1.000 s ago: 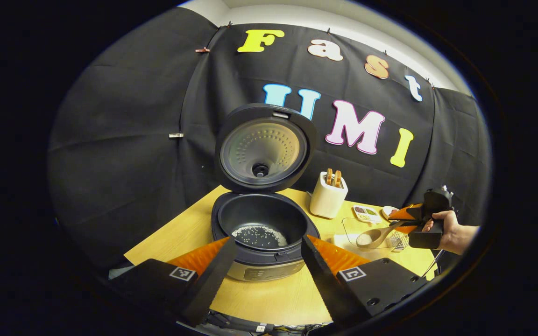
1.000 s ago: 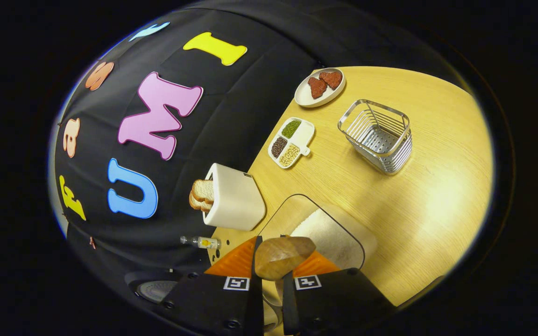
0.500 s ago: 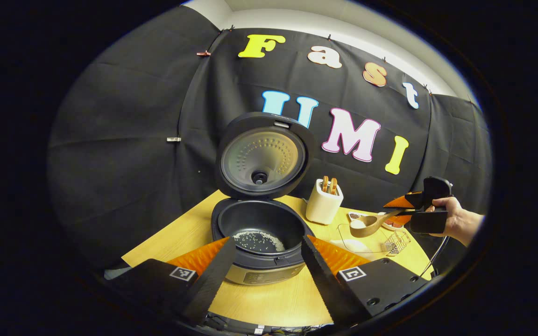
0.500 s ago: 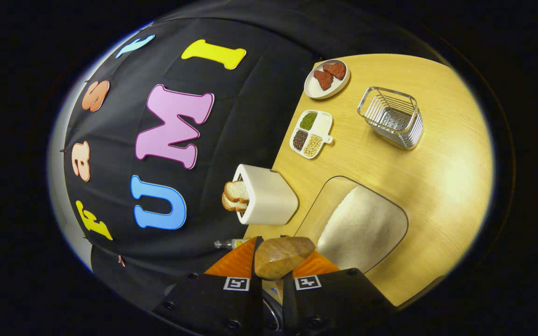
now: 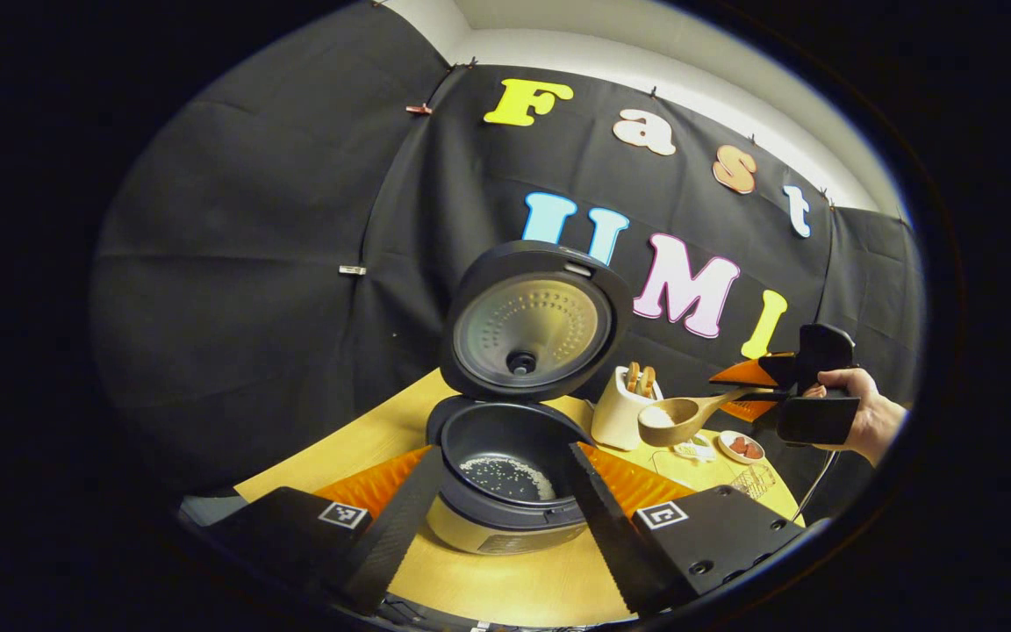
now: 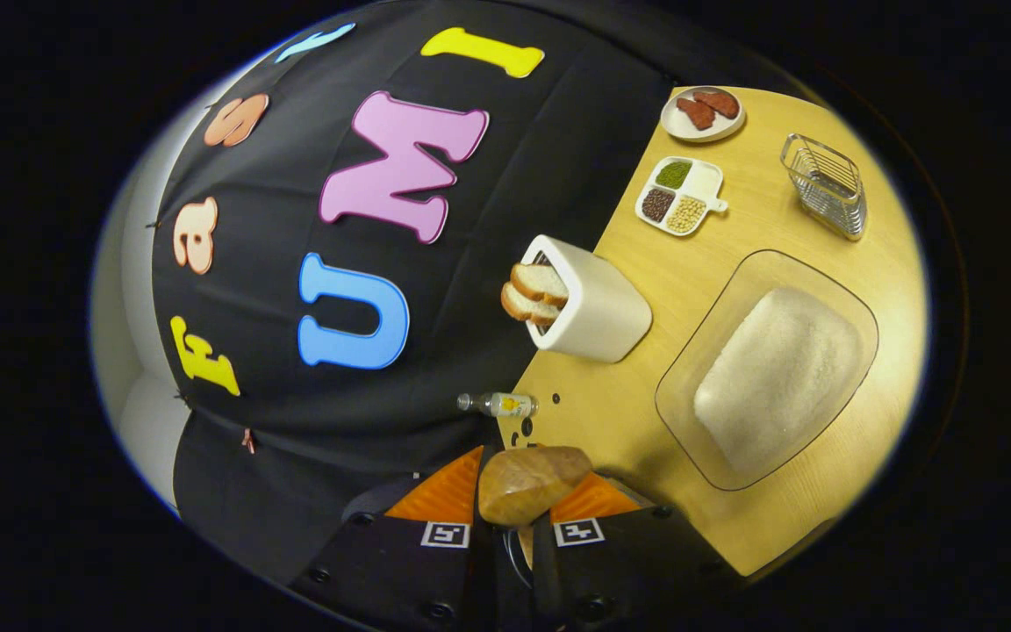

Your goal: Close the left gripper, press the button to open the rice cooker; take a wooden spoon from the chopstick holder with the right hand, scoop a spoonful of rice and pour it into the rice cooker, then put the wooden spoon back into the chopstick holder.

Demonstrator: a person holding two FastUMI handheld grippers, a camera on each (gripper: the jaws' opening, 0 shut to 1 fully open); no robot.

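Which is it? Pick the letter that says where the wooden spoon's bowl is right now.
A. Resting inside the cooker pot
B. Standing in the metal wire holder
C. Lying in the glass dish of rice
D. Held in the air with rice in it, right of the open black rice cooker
D: the left gripper view shows the right tool holding the wooden spoon aloft with rice in its bowl, right of the open black rice cooker.
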